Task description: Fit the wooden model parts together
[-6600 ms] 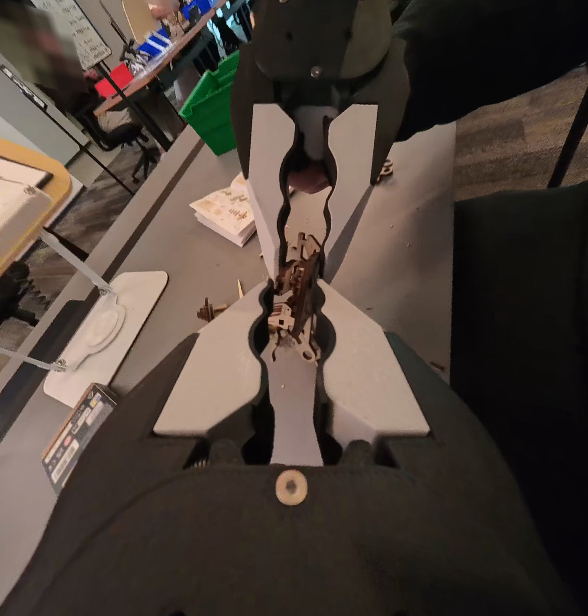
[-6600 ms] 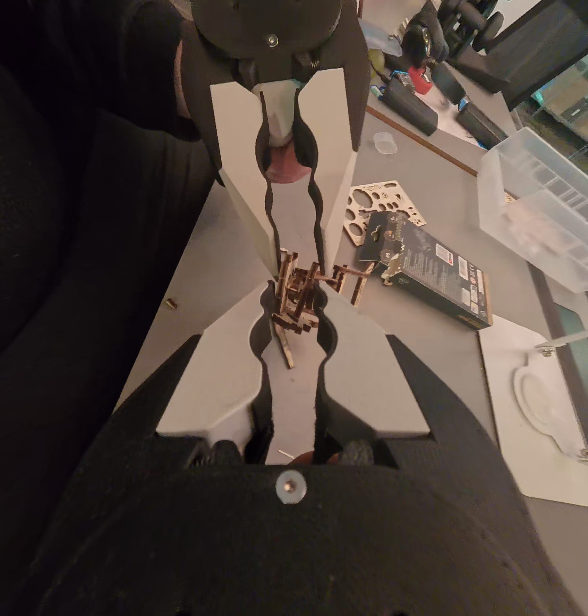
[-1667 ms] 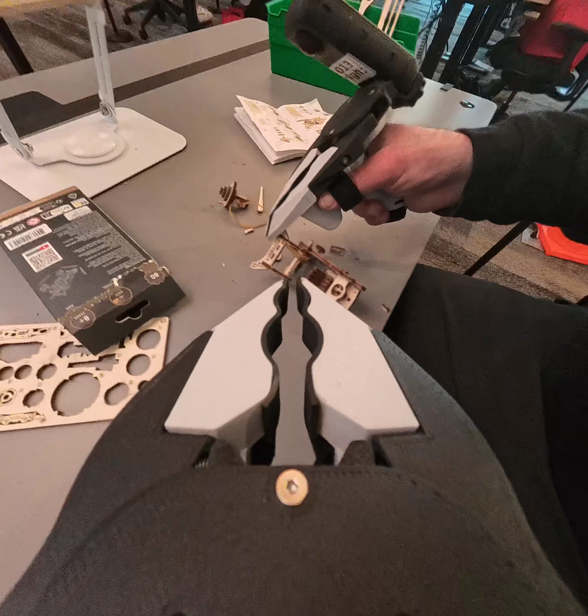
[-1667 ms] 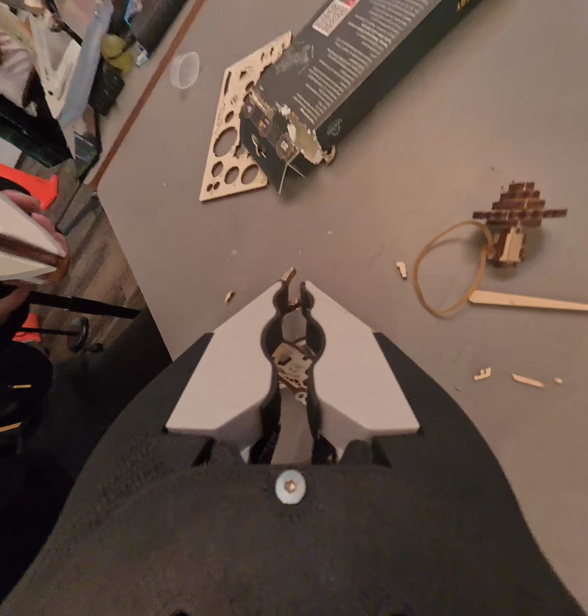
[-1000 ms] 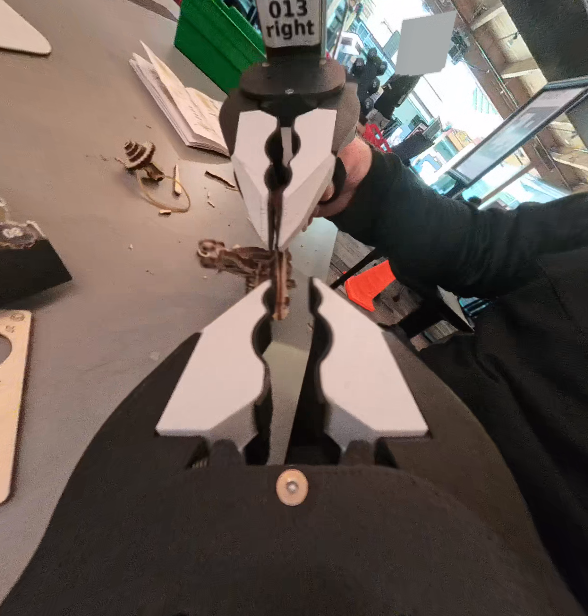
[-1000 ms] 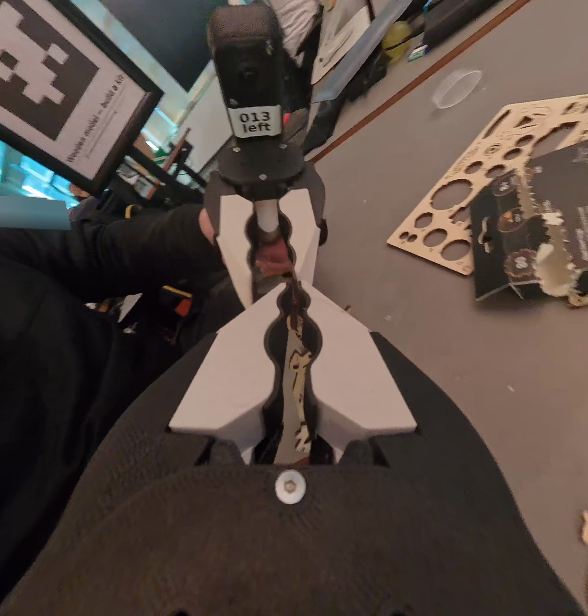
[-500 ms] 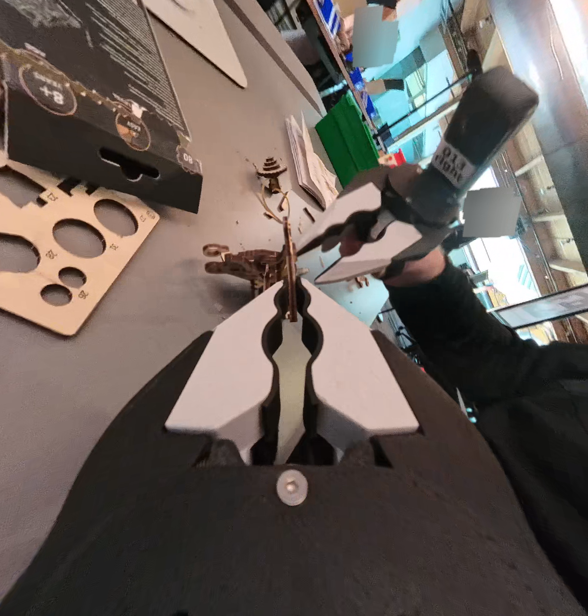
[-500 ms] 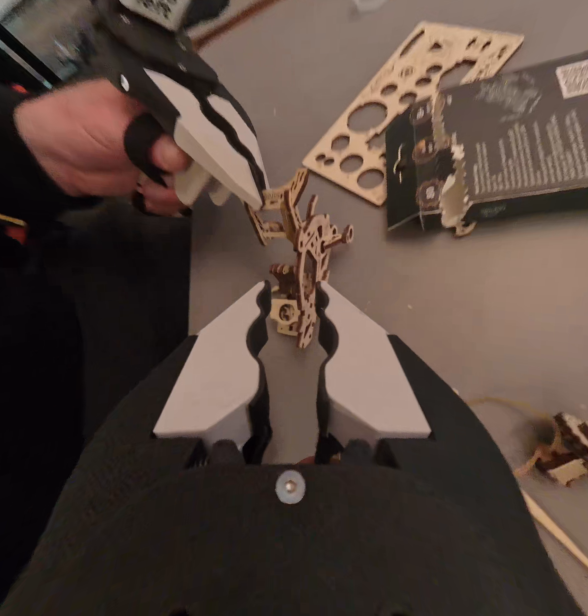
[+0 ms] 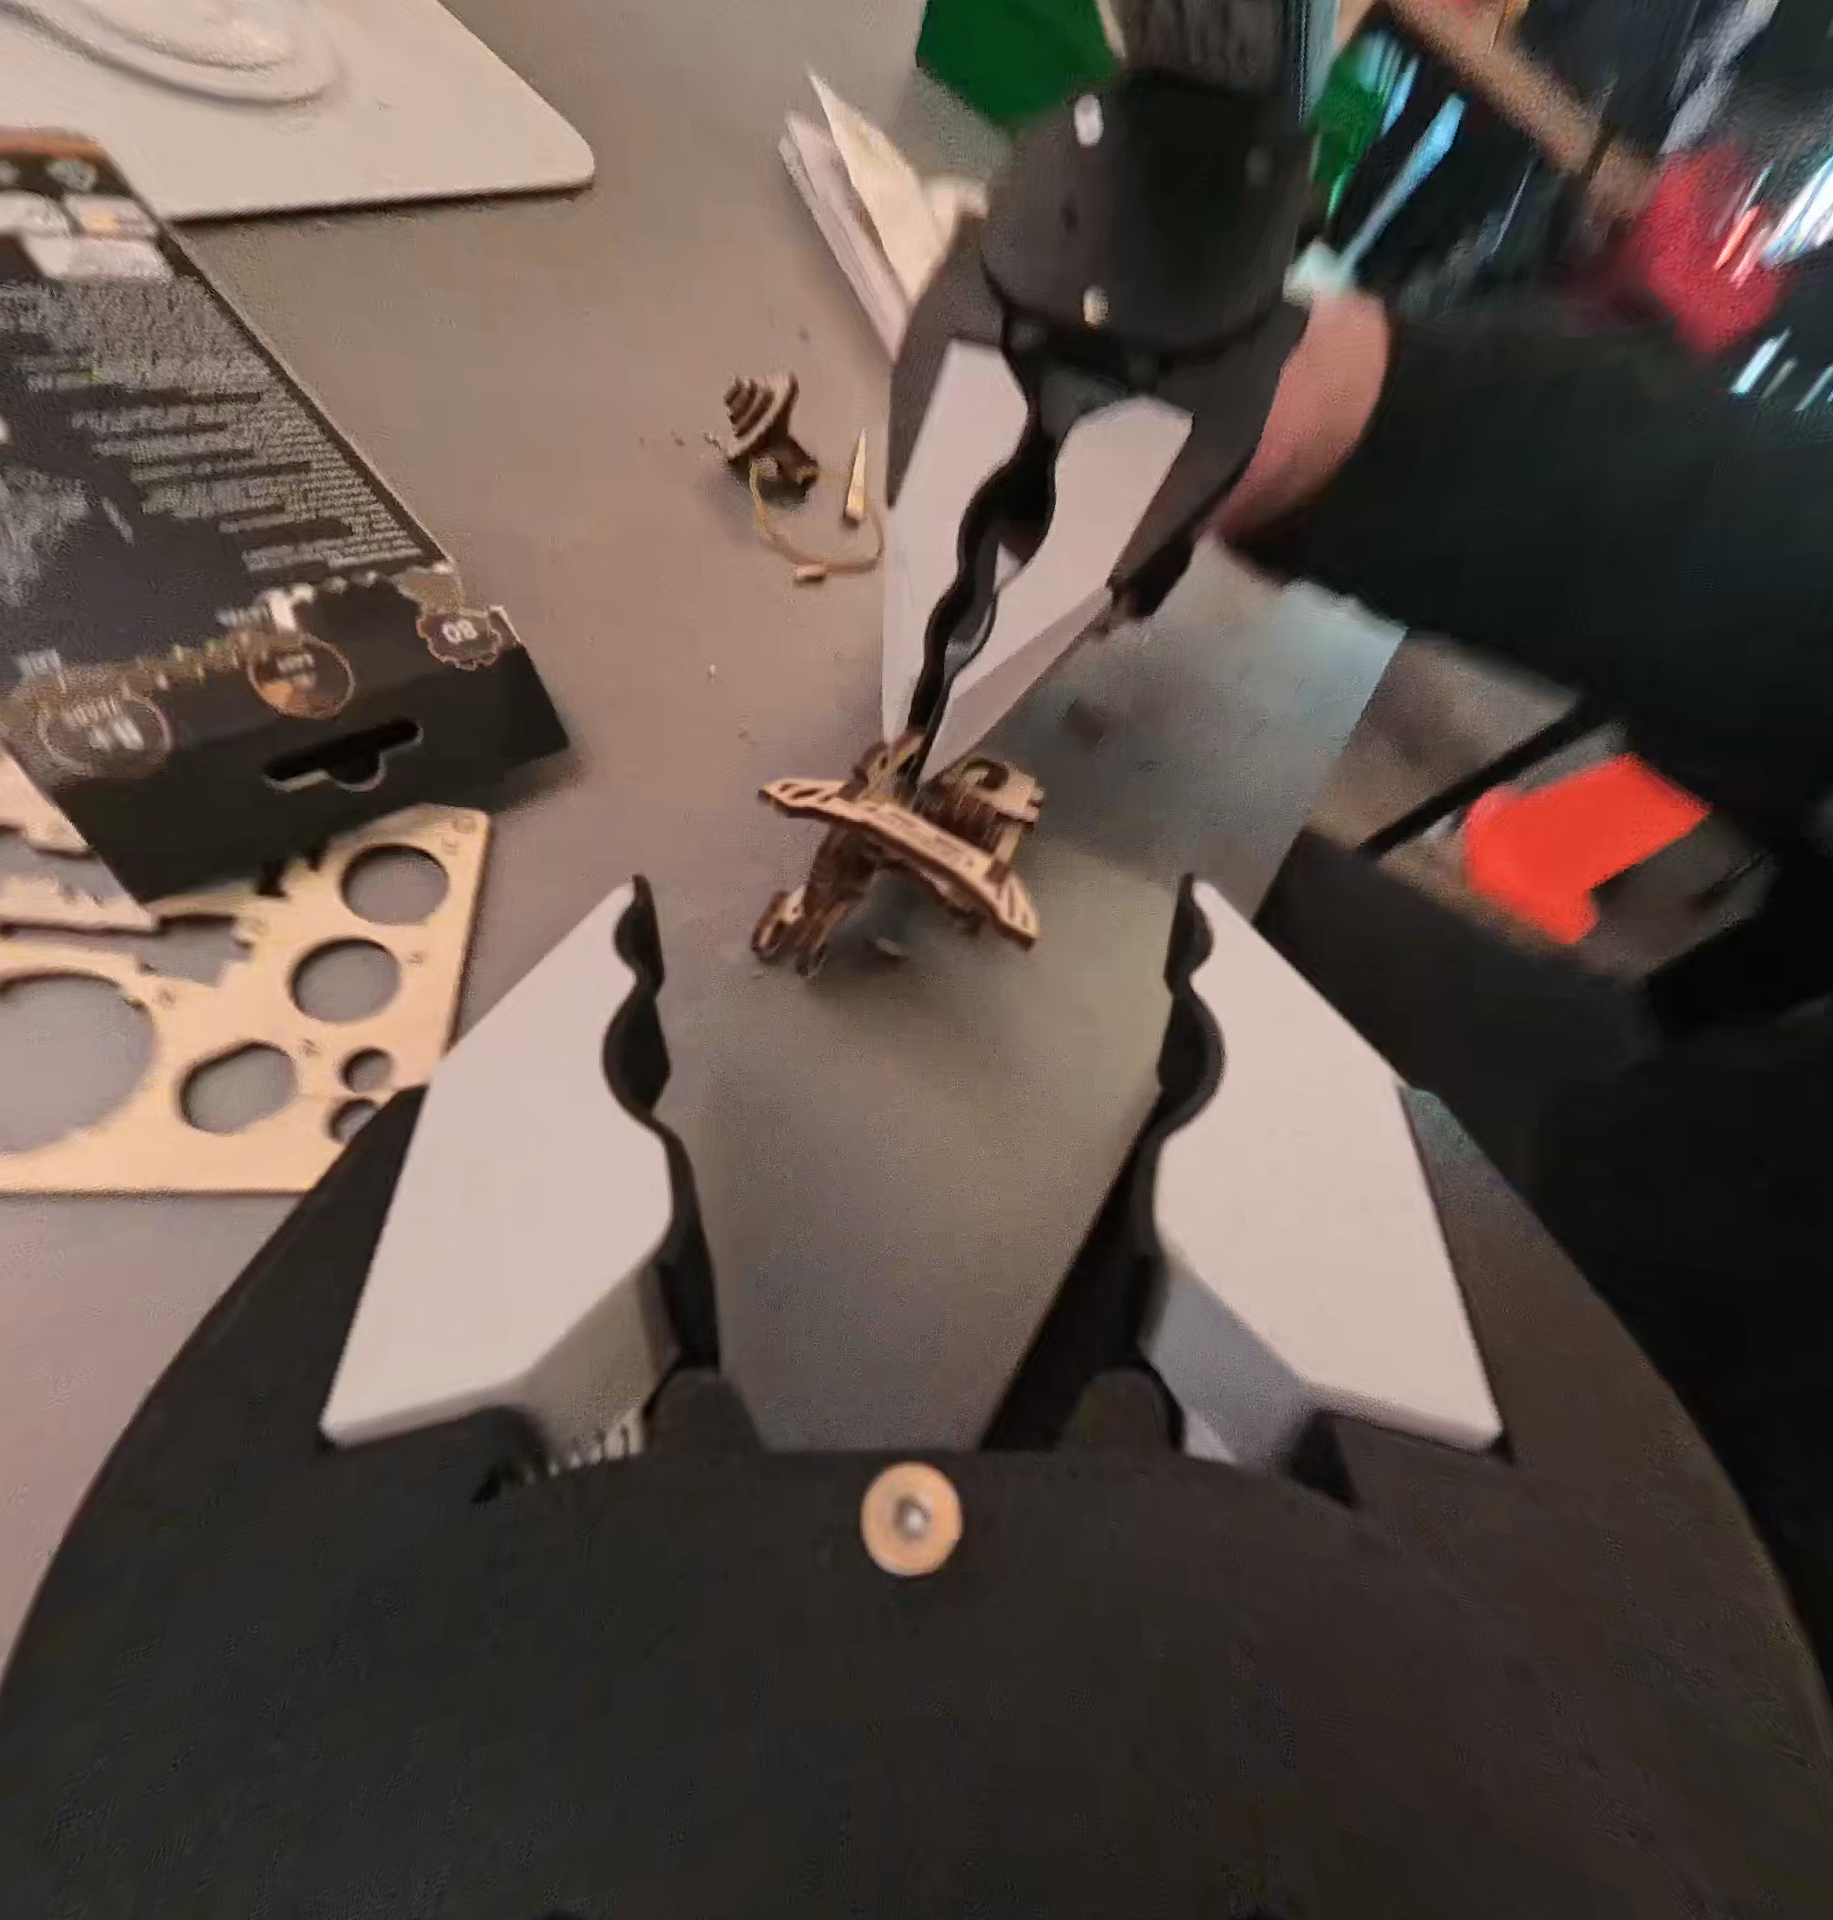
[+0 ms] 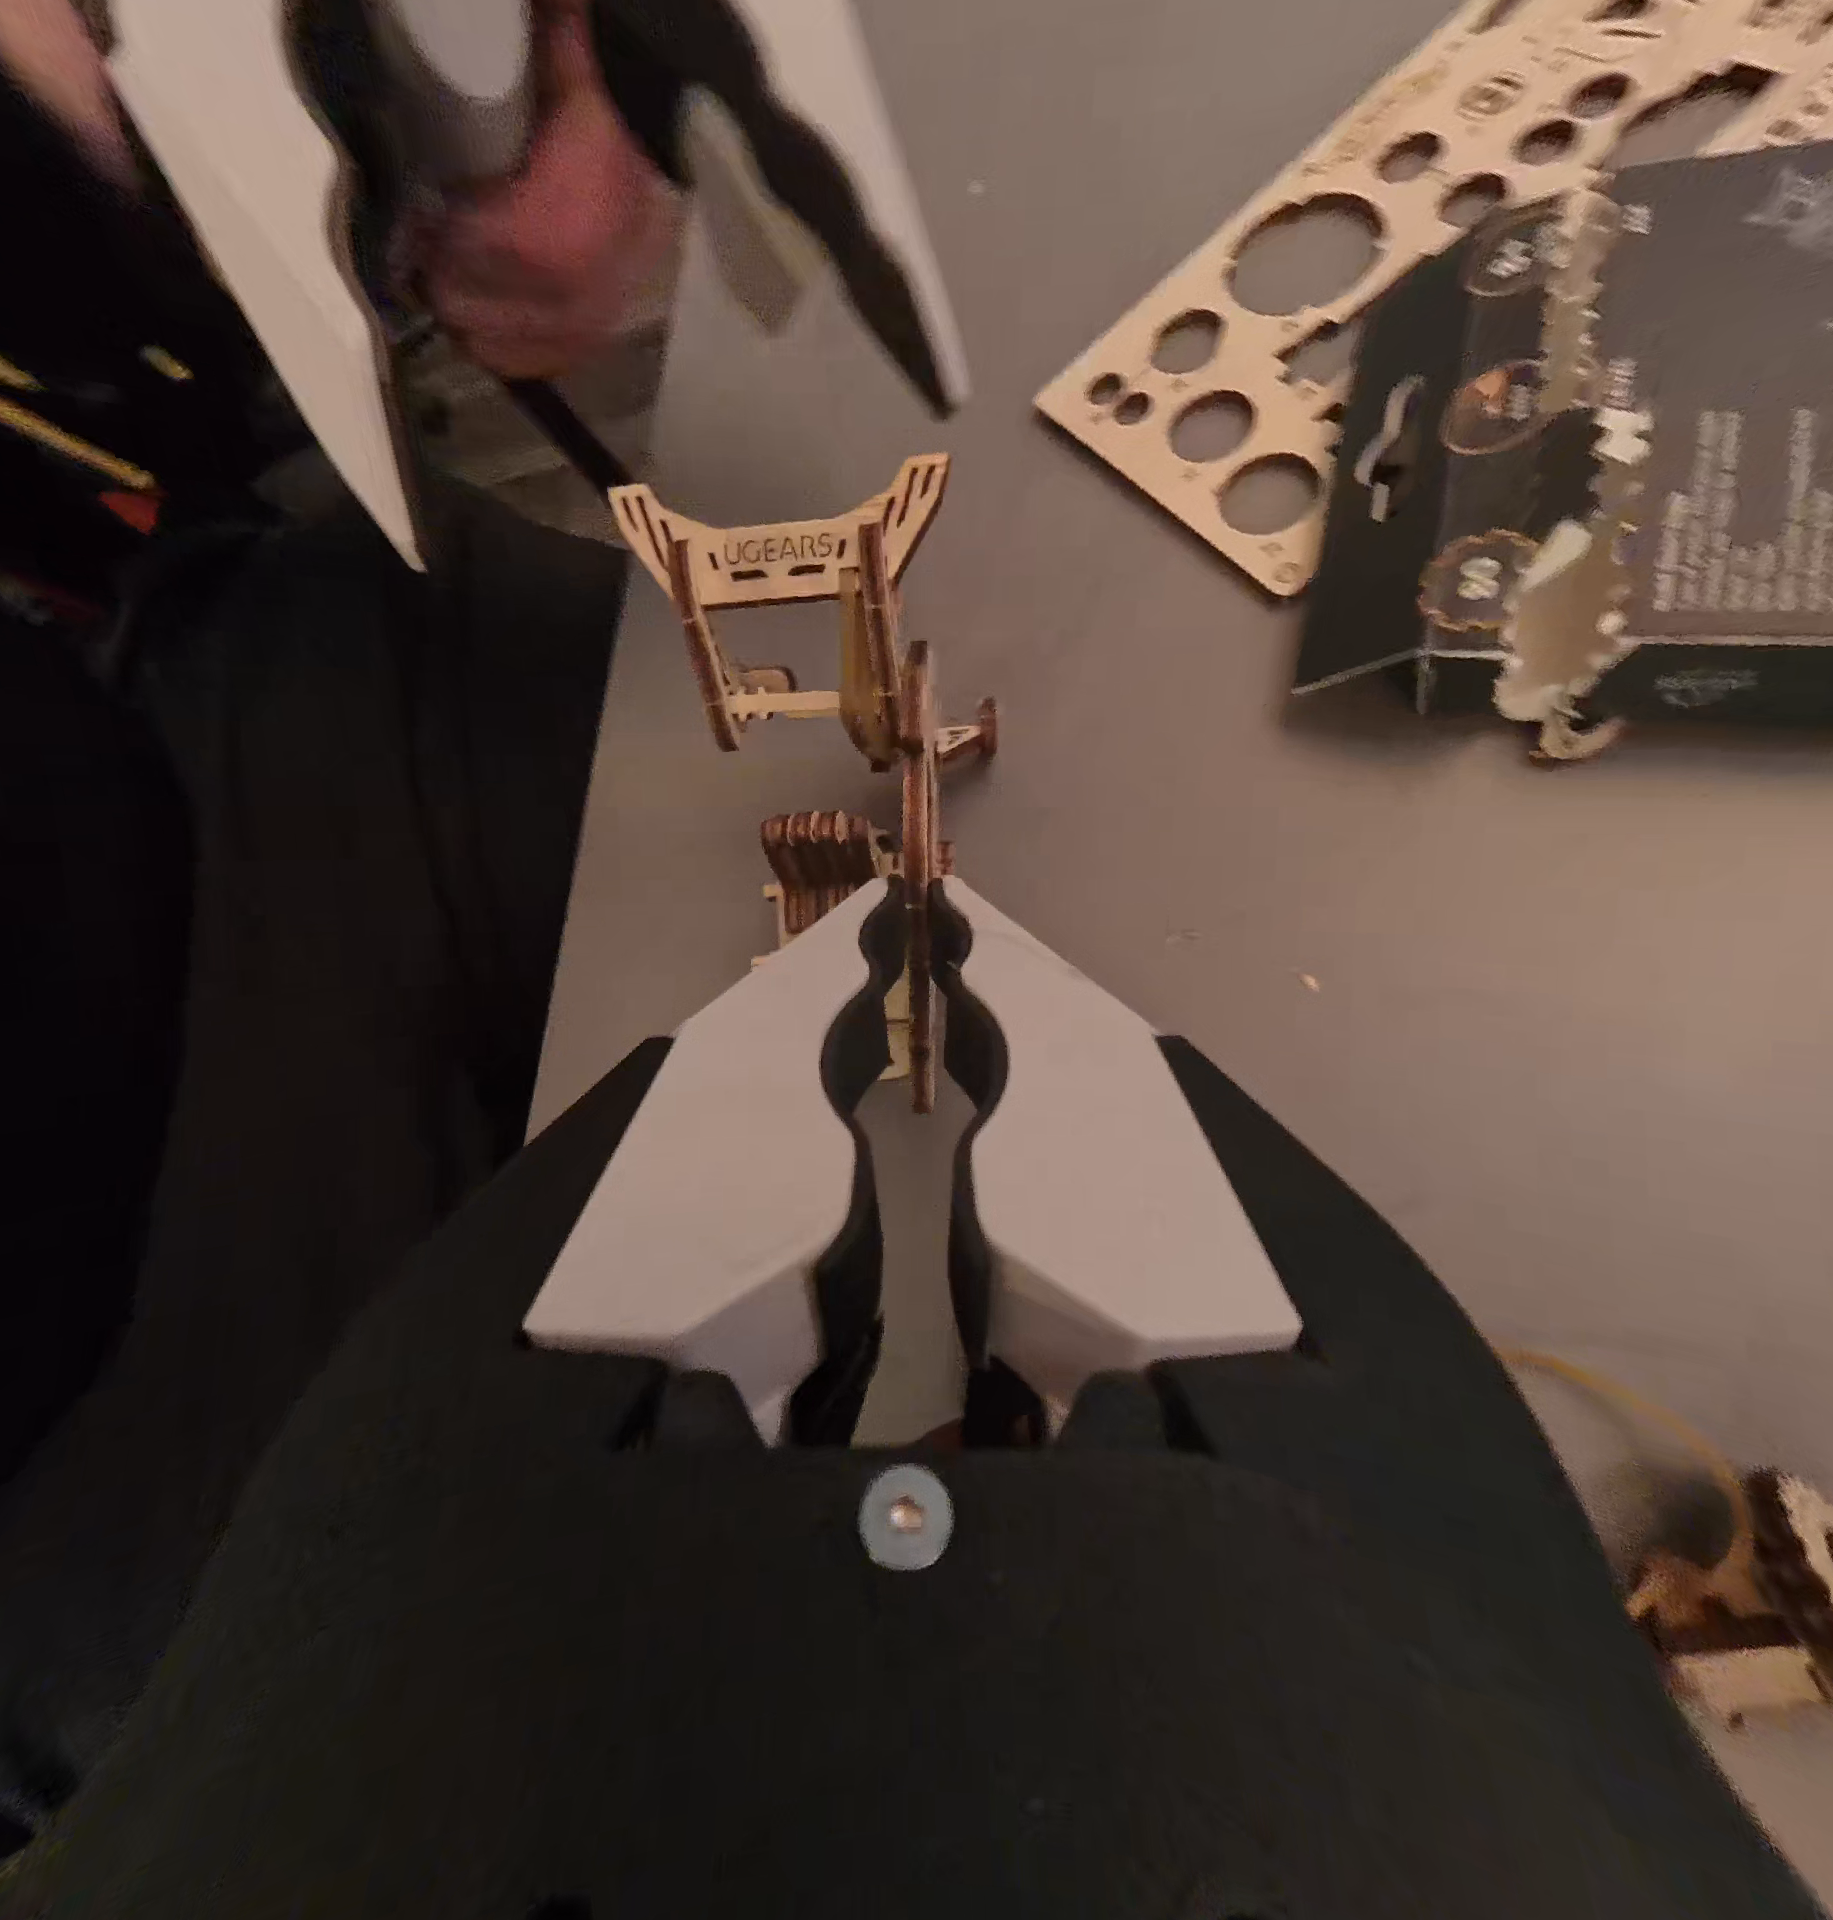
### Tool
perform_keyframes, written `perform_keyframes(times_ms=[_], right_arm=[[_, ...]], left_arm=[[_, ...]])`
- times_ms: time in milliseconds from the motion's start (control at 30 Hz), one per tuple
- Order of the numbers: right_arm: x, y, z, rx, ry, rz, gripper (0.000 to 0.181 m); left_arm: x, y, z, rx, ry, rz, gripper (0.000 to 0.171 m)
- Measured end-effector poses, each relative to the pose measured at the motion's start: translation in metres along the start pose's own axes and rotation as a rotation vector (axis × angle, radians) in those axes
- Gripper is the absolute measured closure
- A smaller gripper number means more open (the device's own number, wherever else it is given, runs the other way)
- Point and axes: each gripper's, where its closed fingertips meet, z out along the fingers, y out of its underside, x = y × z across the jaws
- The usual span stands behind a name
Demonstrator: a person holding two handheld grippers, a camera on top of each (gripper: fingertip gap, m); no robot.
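The wooden model (image 9: pixel 896 847) is hanging just over the near edge of the grey table (image 9: pixel 621 343), pinched by the right gripper (image 9: pixel 917 740), which is blocking any approach from above and behind it. The left gripper (image 9: pixel 912 914) is standing wide apart in front, with bare table showing between its fingers right up to the model. To the left, a black box (image 9: pixel 205 540) and a punched-out wooden sheet (image 9: pixel 216 1029) are crowding that side. Farther back, a small wooden piece (image 9: pixel 761 421), a rubber band (image 9: pixel 818 545) and a booklet (image 9: pixel 870 229) are lying in the way. To the right, the table is ending.
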Motion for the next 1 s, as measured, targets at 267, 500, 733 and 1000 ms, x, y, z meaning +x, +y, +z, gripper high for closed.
perform_keyframes(times_ms=[267, 500, 733, 1000], right_arm=[[0.007, 0.009, 0.004, -0.046, -0.032, -0.115, 0.181], [0.011, 0.009, -0.008, -0.012, 0.040, -0.139, 0.162], [-0.005, 0.032, -0.016, -0.059, 0.163, -0.244, 0.136], [0.008, 0.038, 0.000, -0.078, 0.268, -0.353, 0.143]], left_arm=[[0.003, 0.029, 0.046, -0.233, 0.104, 0.202, 0.100], [0.002, 0.023, 0.051, -0.180, 0.076, 0.242, 0.126], [0.003, 0.031, 0.055, -0.193, 0.035, 0.338, 0.127], [0.002, 0.032, 0.059, -0.197, 0.013, 0.415, 0.115]])
